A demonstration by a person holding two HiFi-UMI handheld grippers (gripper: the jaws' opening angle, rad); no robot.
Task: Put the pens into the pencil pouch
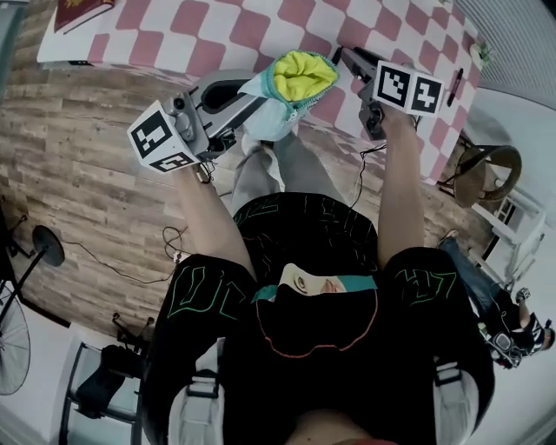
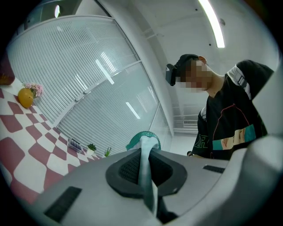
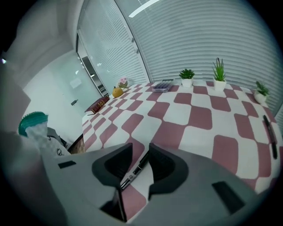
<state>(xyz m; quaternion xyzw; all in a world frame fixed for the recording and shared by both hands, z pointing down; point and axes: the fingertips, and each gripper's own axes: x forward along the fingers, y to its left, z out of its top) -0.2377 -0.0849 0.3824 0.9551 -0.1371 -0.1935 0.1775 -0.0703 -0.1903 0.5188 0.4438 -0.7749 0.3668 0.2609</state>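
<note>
The pencil pouch (image 1: 295, 83), pale blue with a teal zip and yellow lining, hangs mouth-up over the table's near edge. My left gripper (image 1: 254, 102) is shut on its fabric rim; in the left gripper view the cloth (image 2: 142, 137) runs straight between the closed pads of the left gripper (image 2: 146, 161). My right gripper (image 1: 343, 59) hovers over the red-and-white checked cloth (image 3: 199, 117), jaws open. A dark pen (image 3: 137, 168) lies on the cloth, seen through the gap of the right gripper (image 3: 140, 149), untouched. A second pen (image 3: 269, 134) lies at the table's right edge (image 1: 455, 87).
A red book (image 1: 82, 13) lies at the table's far left corner. Small potted plants (image 3: 187, 76), a dark box (image 3: 162, 85) and a yellow fruit (image 3: 117, 92) line the far side. A round stool (image 1: 486, 169) stands right of the table, on wooden flooring (image 1: 78, 191).
</note>
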